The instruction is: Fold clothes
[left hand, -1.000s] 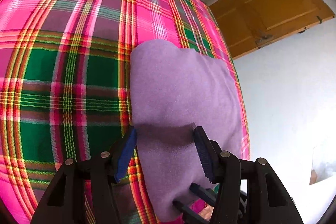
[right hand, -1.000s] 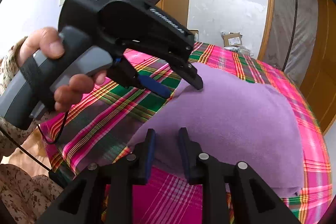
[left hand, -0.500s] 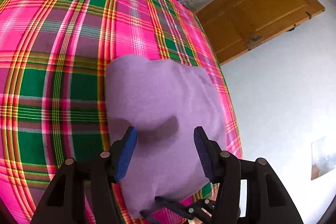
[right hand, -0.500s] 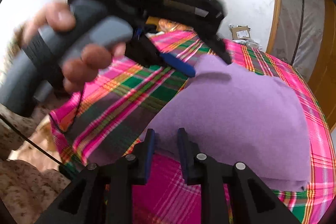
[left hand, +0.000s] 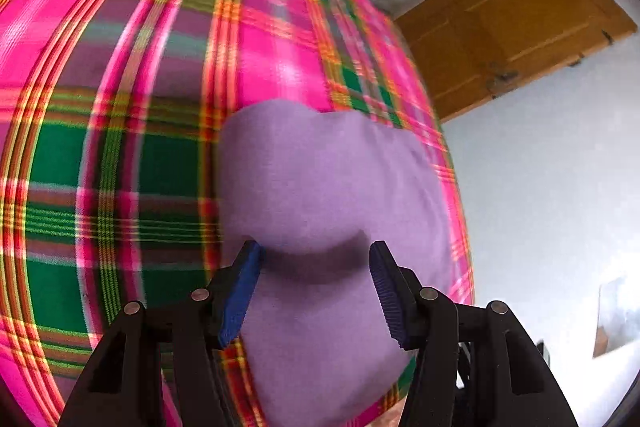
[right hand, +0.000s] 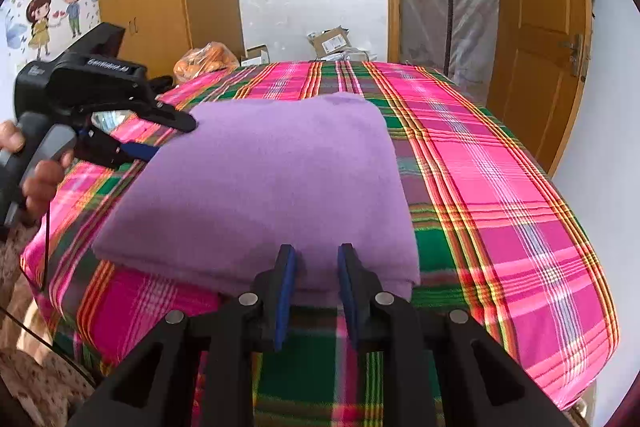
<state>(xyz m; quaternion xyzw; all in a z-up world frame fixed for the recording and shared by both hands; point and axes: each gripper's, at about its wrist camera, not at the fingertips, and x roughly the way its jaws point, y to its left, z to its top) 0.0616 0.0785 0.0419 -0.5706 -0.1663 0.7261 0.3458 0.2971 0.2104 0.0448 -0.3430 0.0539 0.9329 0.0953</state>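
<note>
A folded purple garment (right hand: 260,187) lies flat on the pink and green plaid bed cover (right hand: 500,187). My right gripper (right hand: 317,259) sits at the garment's near edge, its blue pads a narrow gap apart with nothing pinched between them. My left gripper (right hand: 172,139), held by a hand (right hand: 40,171), reaches in at the garment's left corner. In the left wrist view the left gripper (left hand: 316,259) stands wide open just above the purple garment (left hand: 328,179), casting a shadow on it and holding nothing.
A wooden door (right hand: 536,67) stands at the right, wardrobes at the back left. An orange bag (right hand: 206,61) and cardboard boxes (right hand: 332,41) lie past the bed's far end. The bed's right edge (right hand: 592,267) drops off beside a white wall. A black cable (right hand: 46,227) hangs at the left.
My right gripper has slid rightward along the garment's near edge and rolled level. The left gripper now sits farther left and smaller in the right view; it stays open over the cloth.
</note>
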